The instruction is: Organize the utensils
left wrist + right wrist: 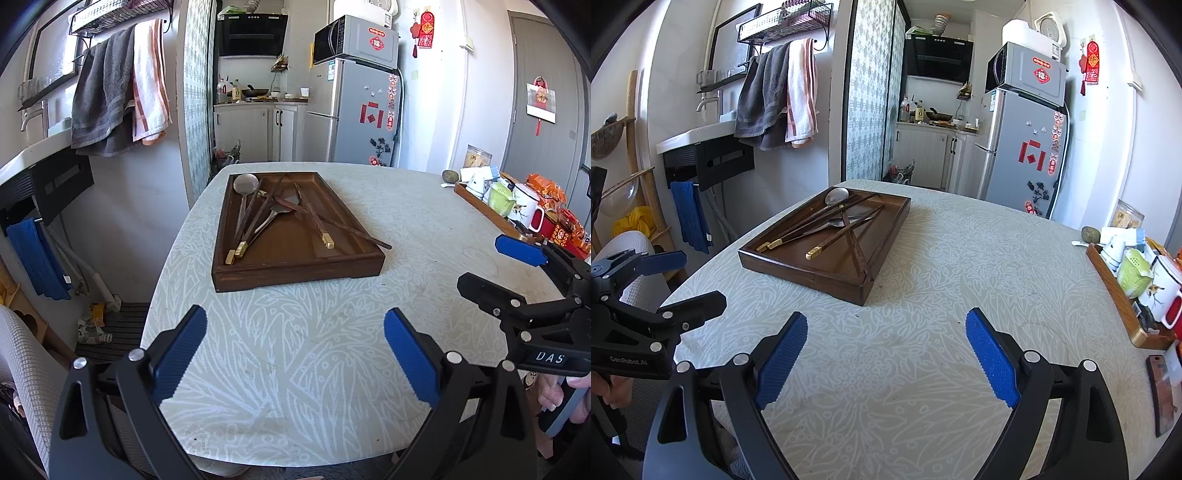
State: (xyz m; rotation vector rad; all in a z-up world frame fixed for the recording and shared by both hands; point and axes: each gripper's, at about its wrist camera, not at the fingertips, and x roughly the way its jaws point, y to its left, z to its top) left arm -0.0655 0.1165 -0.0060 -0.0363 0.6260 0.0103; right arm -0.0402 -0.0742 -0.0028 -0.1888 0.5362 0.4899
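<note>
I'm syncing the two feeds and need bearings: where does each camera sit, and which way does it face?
Left wrist: rides the left gripper, low over the table, facing the wooden tray head-on; its blue pads show, plus the right gripper at the right edge.
Right wrist: rides the right gripper, seeing the tray from its right; the left gripper shows at the left edge.
Shared: tray of utensils, table, fridge.
</note>
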